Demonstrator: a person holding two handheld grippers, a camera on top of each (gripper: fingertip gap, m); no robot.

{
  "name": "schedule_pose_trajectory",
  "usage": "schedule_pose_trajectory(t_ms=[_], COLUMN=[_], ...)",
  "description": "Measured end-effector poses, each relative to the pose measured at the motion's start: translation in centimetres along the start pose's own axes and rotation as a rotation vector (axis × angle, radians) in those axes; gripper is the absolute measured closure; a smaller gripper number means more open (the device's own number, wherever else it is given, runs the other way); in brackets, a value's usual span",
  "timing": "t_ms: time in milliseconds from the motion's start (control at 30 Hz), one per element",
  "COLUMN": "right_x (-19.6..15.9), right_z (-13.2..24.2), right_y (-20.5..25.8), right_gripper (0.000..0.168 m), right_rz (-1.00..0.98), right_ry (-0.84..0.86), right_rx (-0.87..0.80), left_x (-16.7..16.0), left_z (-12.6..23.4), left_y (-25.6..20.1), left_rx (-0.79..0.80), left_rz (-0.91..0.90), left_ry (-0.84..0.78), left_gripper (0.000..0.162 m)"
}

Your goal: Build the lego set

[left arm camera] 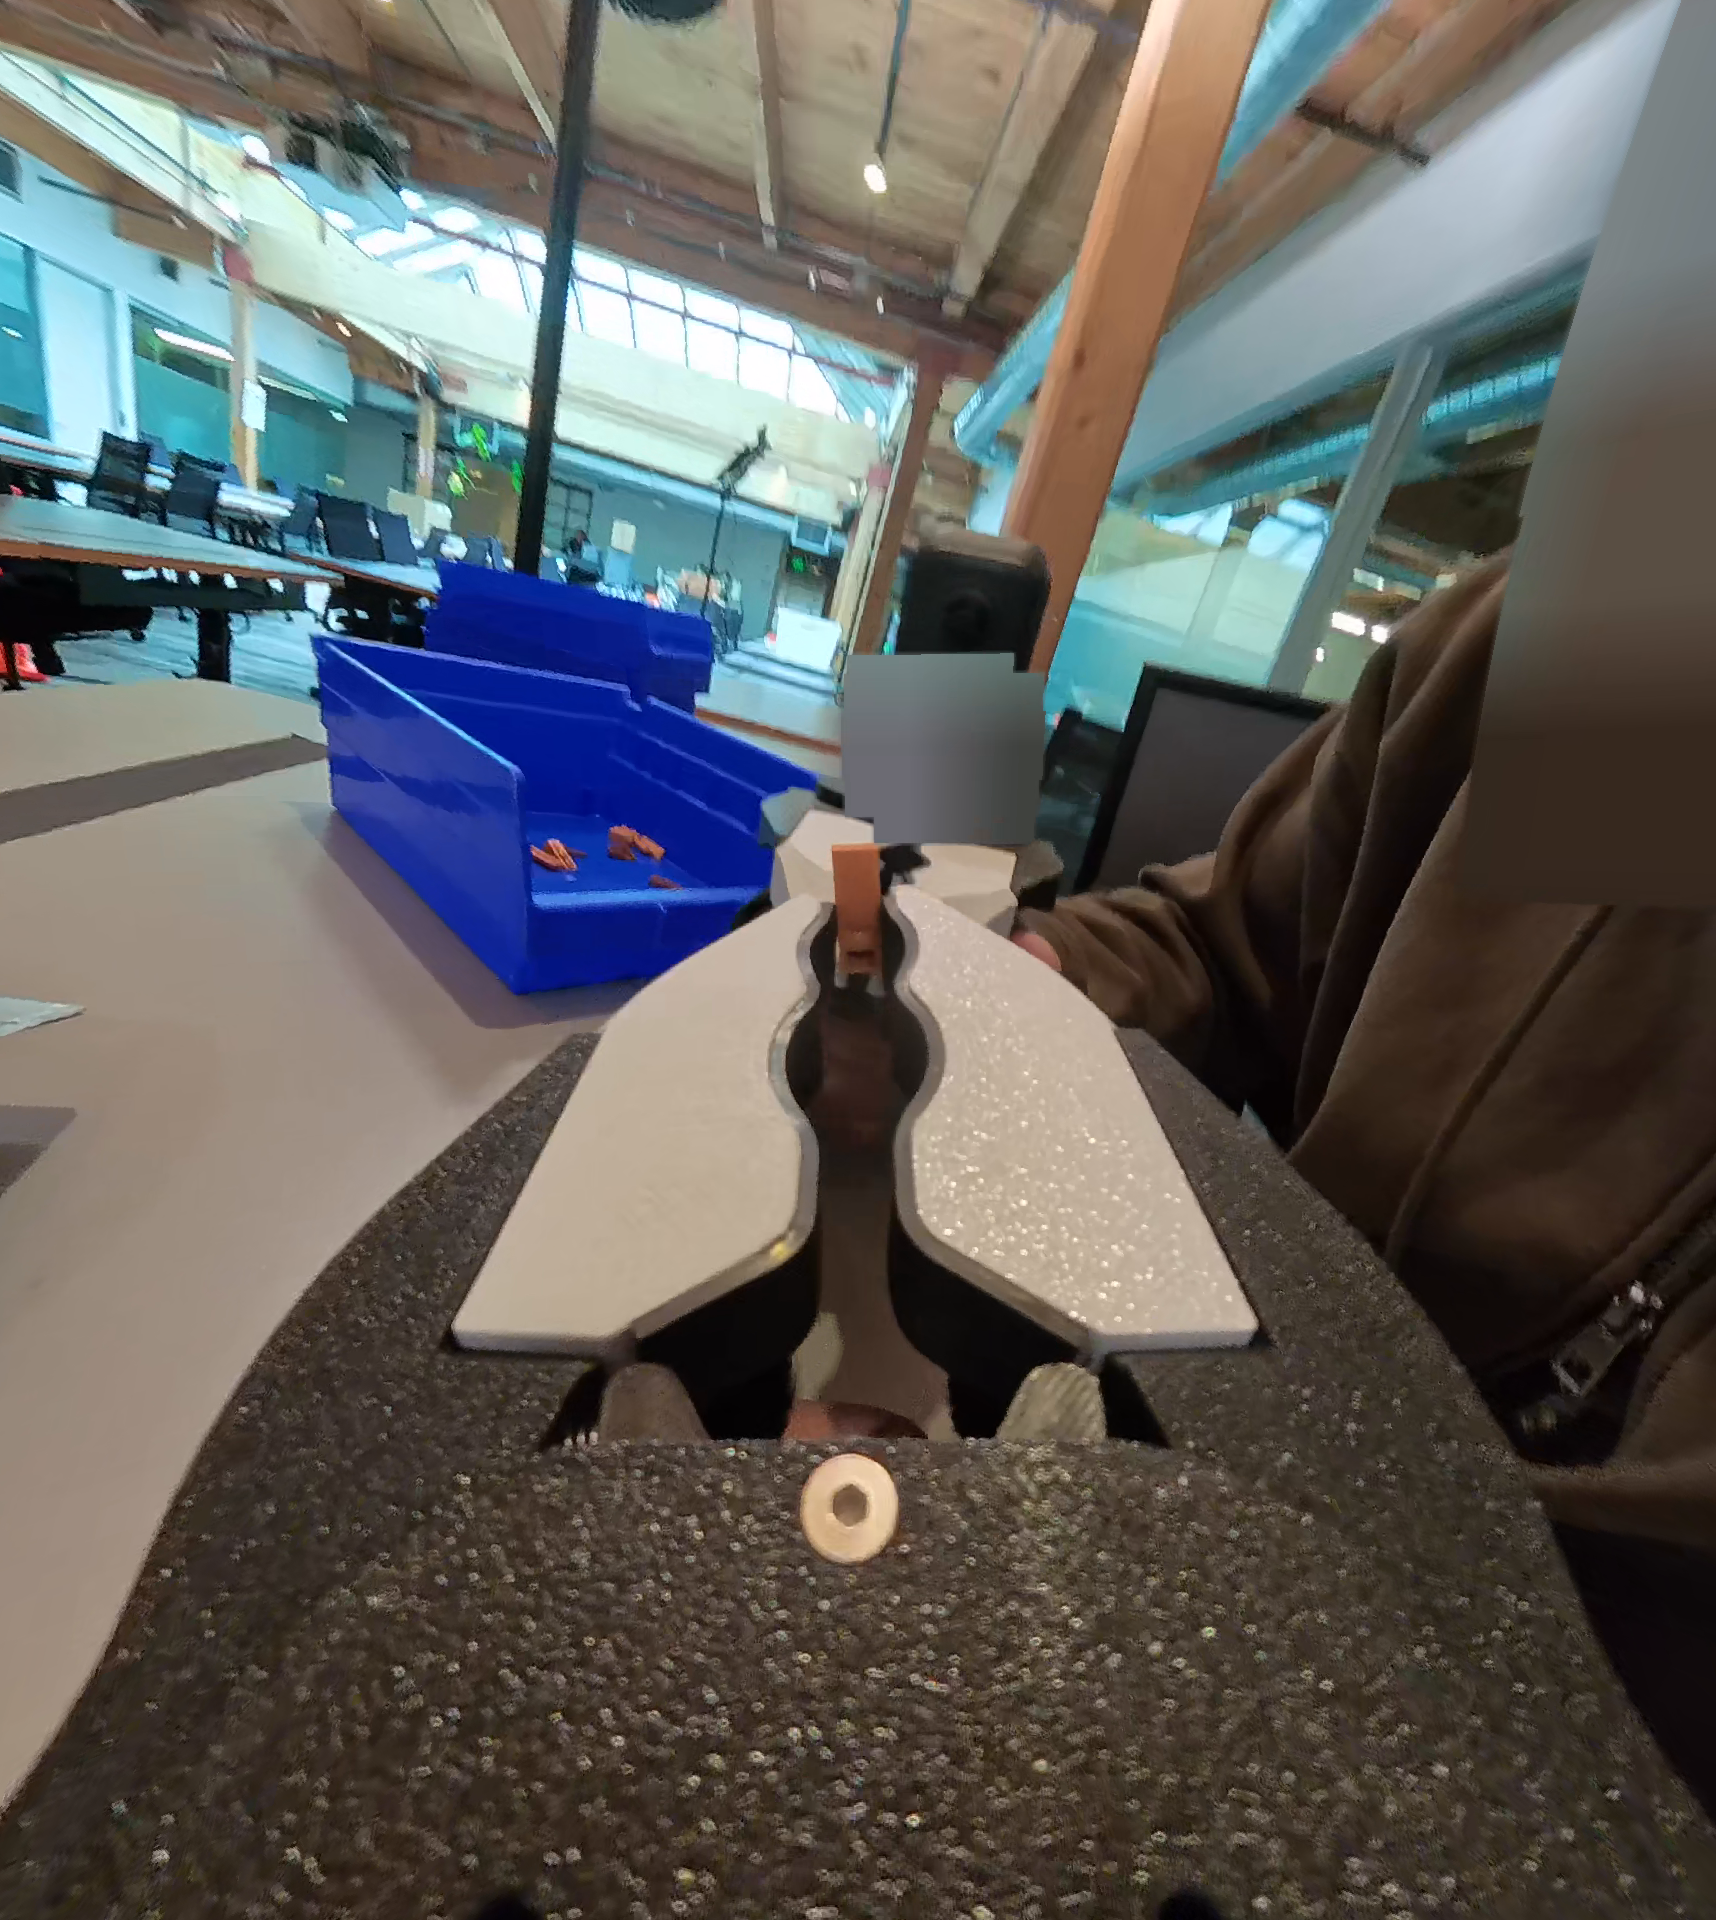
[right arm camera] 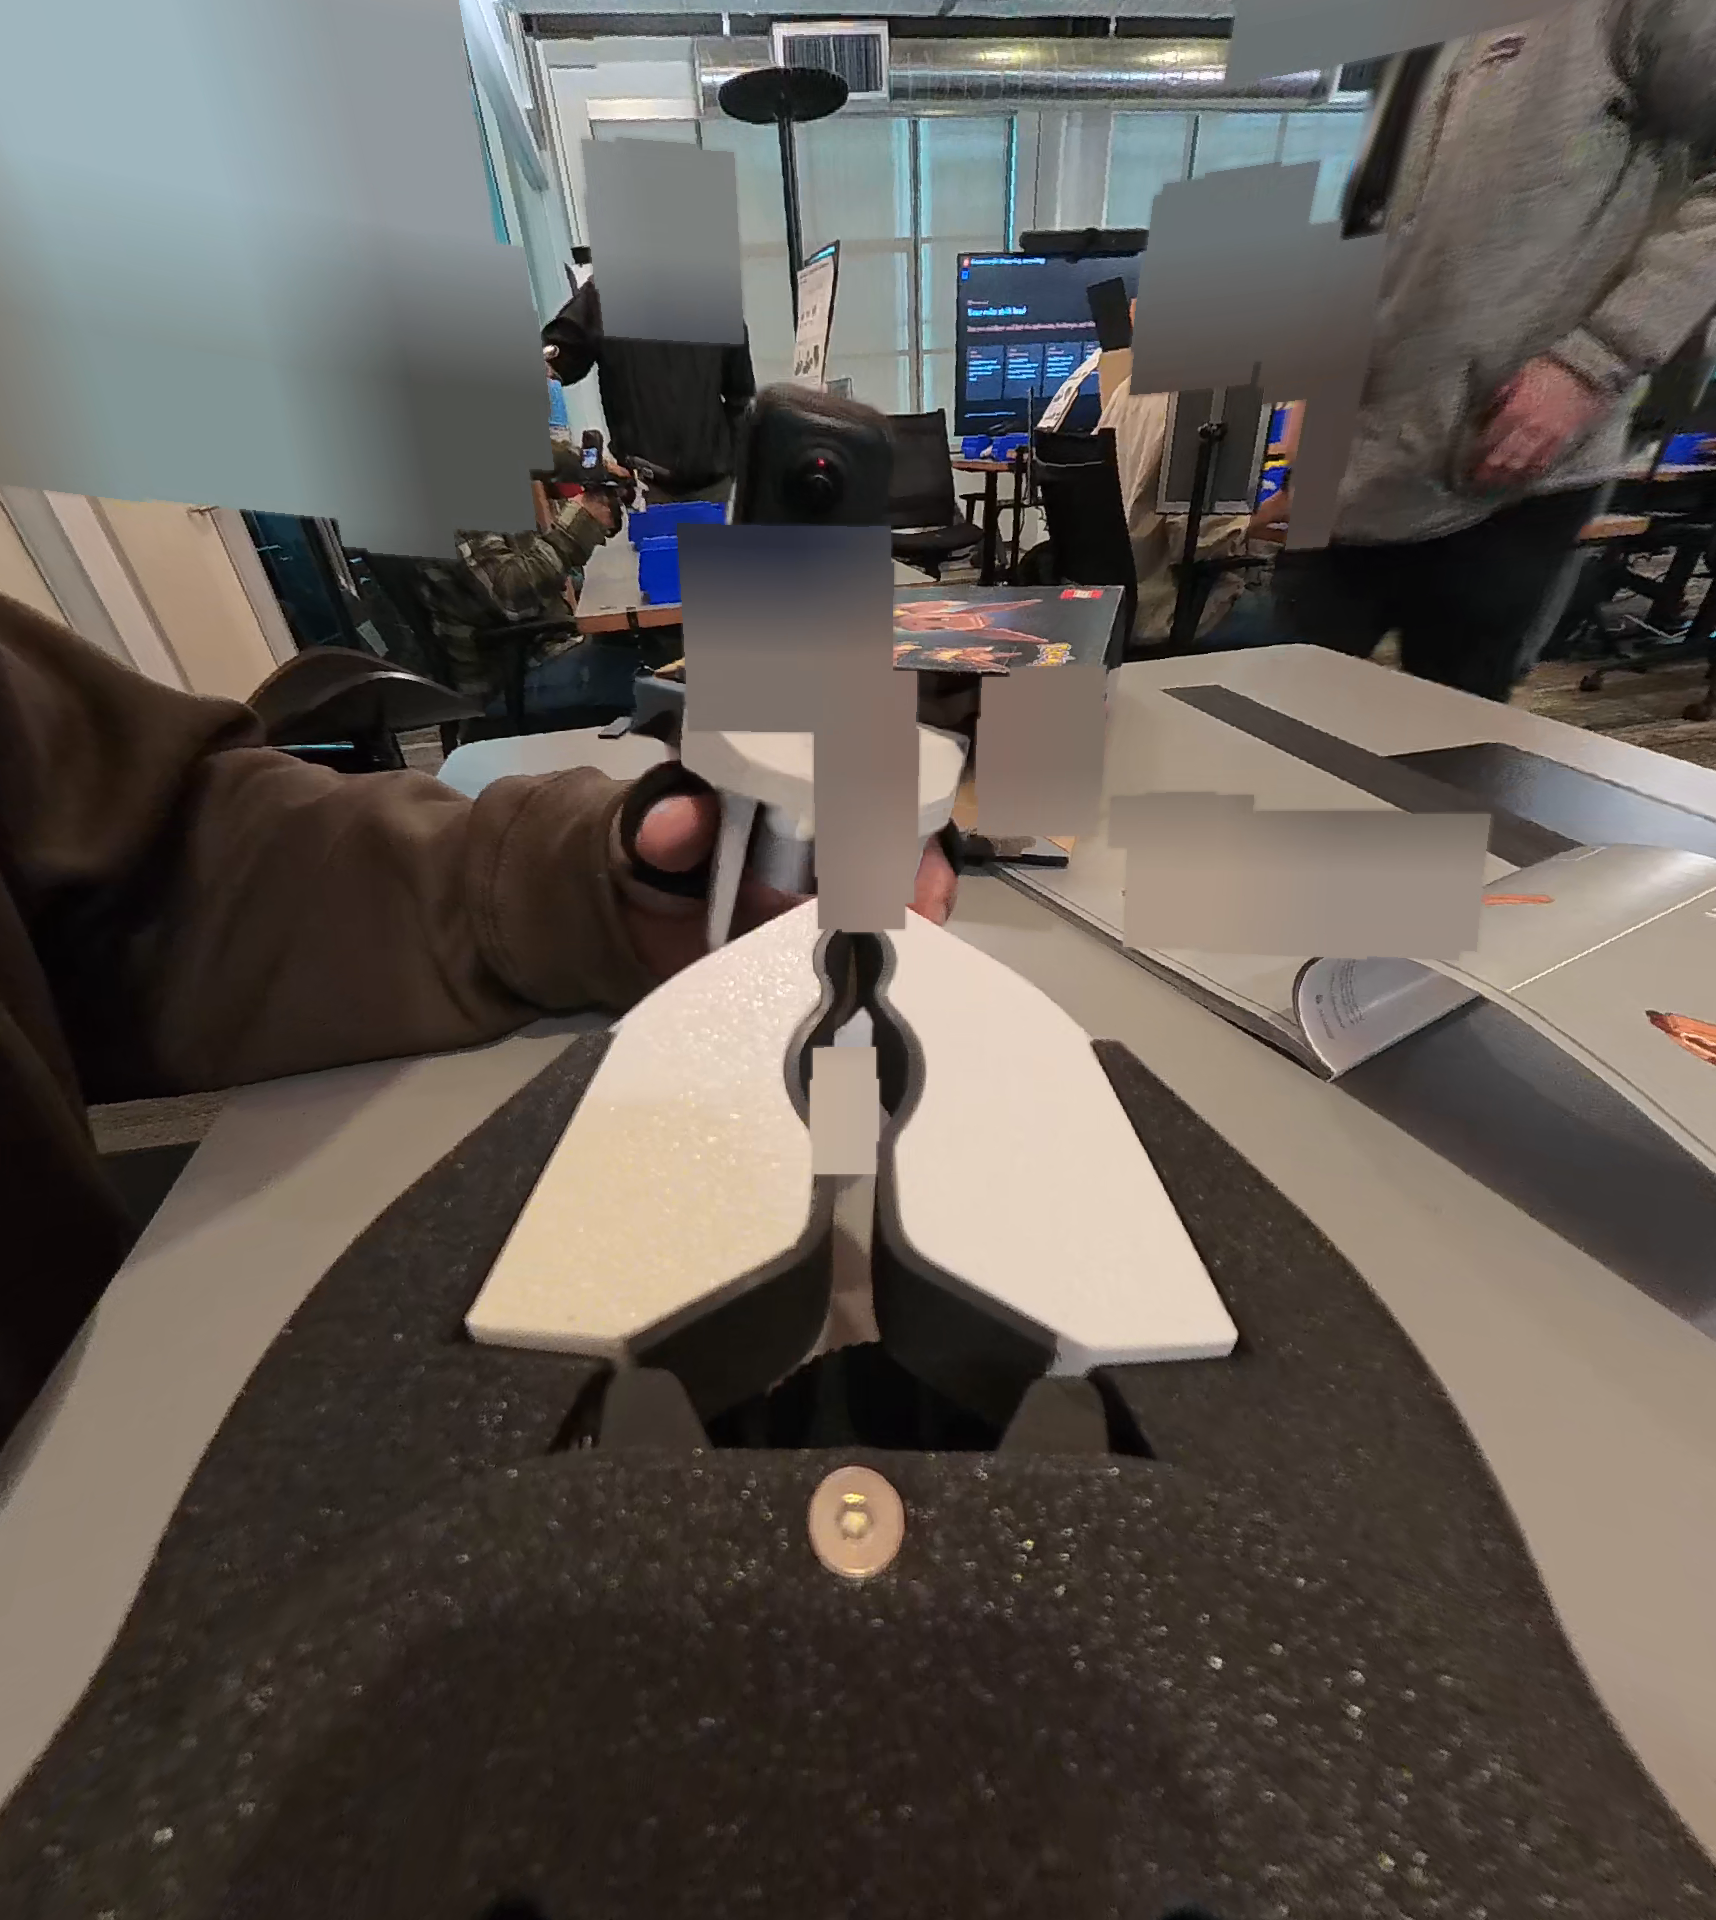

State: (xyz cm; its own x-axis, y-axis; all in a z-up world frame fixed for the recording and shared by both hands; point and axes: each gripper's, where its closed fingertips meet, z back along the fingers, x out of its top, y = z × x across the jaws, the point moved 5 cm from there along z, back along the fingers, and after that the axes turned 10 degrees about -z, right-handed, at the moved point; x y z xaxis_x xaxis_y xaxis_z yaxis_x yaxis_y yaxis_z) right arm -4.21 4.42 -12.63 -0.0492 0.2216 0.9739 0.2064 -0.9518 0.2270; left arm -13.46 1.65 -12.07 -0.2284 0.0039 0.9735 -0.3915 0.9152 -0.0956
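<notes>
Lego piece (left arm camera: 854, 914) pinched in left tongs (left arm camera: 856, 935); right tongs' (right arm camera: 852, 961) grip unclear; blue bin (left arm camera: 480, 790) nearby.

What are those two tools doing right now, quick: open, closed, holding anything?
Left tool: closed on a small brown lego piece sticking up between its tips.
Right tool: tips nearly together; a blur patch covers them, so any hold cannot be told.

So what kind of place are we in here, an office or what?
Most likely a large open-plan office or workshop in a converted warehouse: long desks with black office chairs, exposed timber beams overhead, and a big wall screen with people working nearby.
</notes>
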Motion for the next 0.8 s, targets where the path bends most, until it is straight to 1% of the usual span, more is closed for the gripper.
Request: schedule_pose_trajectory(t_ms=[100,267,400,500,667,800], right_x=[0.2,0.0,1.4,1.8,2.0,1.8], right_z=[0.2,-0.1,-0.2,-0.3,-0.8,-1.1], right_y=[-0.3,-0.8,-0.4,-0.6,-0.7,-0.6], right_gripper=[0.159,0.143,0.136,0.131,0.13,0.138], right_rz=[0.114,0.429,0.511,0.585,0.682,0.73], right_ry=[0.021,0.126,0.11,0.132,0.171,0.199], right_rx=[-0.069,-0.131,-0.106,-0.109,-0.083,-0.072], left_x=[0.8,0.5,-0.3,-0.5,-0.8,-1.2], left_z=[0.5,0.2,-0.5,-0.7,-0.8,-1.1], left_y=[0.6,1.4,1.3,1.2,1.1,0.9], left_rx=[0.009,0.008,-0.027,-0.049,-0.087,-0.113], left_rz=[0.096,0.288,0.382,0.42,0.474,0.5], left_ry=[-0.09,-0.182,-0.183,-0.182,-0.171,-0.137], left_gripper=[0.154,0.154,0.154,0.154,0.154,0.154])
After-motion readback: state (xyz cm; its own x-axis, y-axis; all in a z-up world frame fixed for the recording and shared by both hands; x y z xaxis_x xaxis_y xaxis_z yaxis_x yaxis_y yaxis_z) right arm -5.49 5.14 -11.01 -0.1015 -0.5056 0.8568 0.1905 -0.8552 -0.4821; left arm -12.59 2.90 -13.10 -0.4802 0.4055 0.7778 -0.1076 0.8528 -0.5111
